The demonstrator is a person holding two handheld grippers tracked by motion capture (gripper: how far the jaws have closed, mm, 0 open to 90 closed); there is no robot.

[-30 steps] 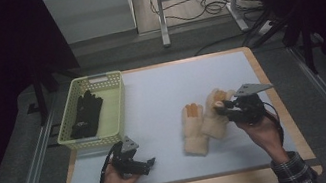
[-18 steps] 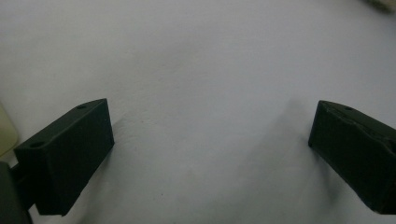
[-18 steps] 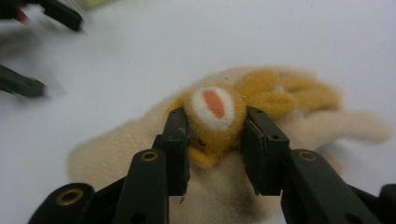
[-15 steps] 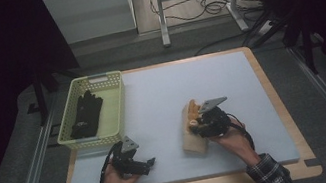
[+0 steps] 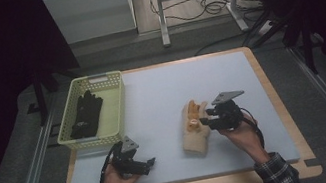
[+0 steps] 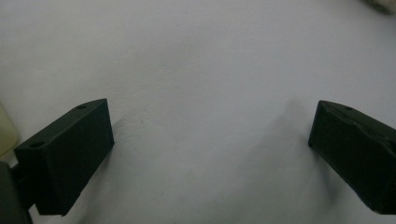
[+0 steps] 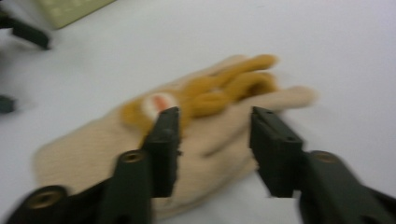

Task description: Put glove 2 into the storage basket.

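Fingers of the right gripper straddle part of the beige glove and stand apart; whether their pads press the knit cannot be told, because the right gripper view is blurred. These jaws have just been closing a little, with the glove's edge between them.

Nearest the person, the left gripper rests on the pale mat, near-left of the glove and well apart from it. Its jaws are spread wide and released, with bare mat between them in the left gripper view.

Farther in lies the glove, flat on the mat, just left of the right gripper. It is a soft knitted piece, cream-beige, with a mustard-orange patch of yarn-like loops over the finger end and a small white-and-red round tag beside that patch. In the high view its long axis runs near to far, tilted slightly: the broad cuff end toward the person, the finger end away.

Beyond and to the left of the glove, near the mat's far-left corner, stands a yellow basket holding a black glove, well apart from the beige one.
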